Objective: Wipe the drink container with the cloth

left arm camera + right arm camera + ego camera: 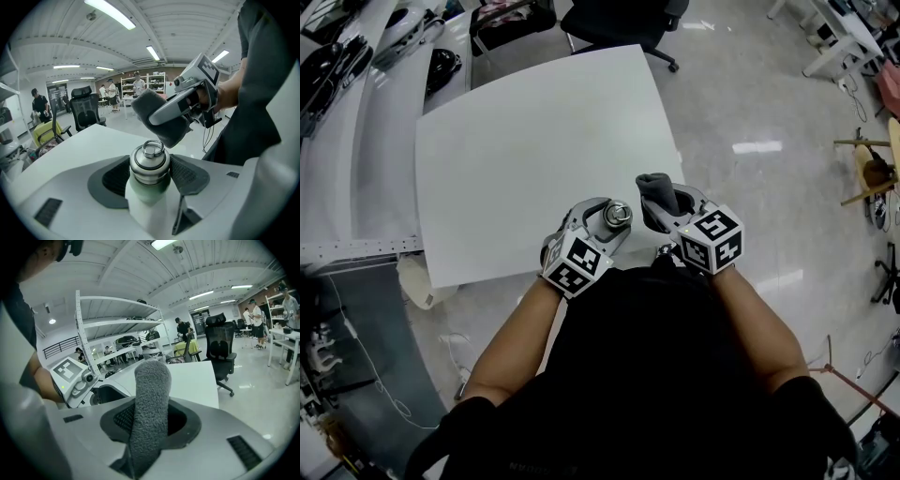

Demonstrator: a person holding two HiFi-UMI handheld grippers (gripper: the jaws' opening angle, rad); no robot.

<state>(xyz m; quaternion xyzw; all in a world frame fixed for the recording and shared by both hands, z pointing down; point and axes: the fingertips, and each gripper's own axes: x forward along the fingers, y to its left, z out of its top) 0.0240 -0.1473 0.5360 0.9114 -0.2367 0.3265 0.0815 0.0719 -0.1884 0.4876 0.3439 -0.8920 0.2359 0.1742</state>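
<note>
left tongs [150, 177]: clamped on the neck of a drink bottle, with a dark ribbed pad pressed in on each side.
drink bottle [149, 161]: upright in the left tongs. it has a steel screw cap with a ring on top, a pale green shoulder and a white body below. its base is hidden.
right tongs [150, 423]: clamped on a grey cloth, which stands up out of them in a rounded fold.
grey cloth [657, 190]: fuzzy and dark grey, just to the right of the bottle cap. in the left gripper view it hangs close above the cap, and contact cannot be told.
tabletop [516, 159]: white. both tongs are held over its near right corner, close to the person's black top.
forearms [511, 337]: bare, reaching forward from short black sleeves.
surroundings: a black office chair [619, 19] stands past the tabletop's far edge on a glossy grey floor [769, 187].
</note>
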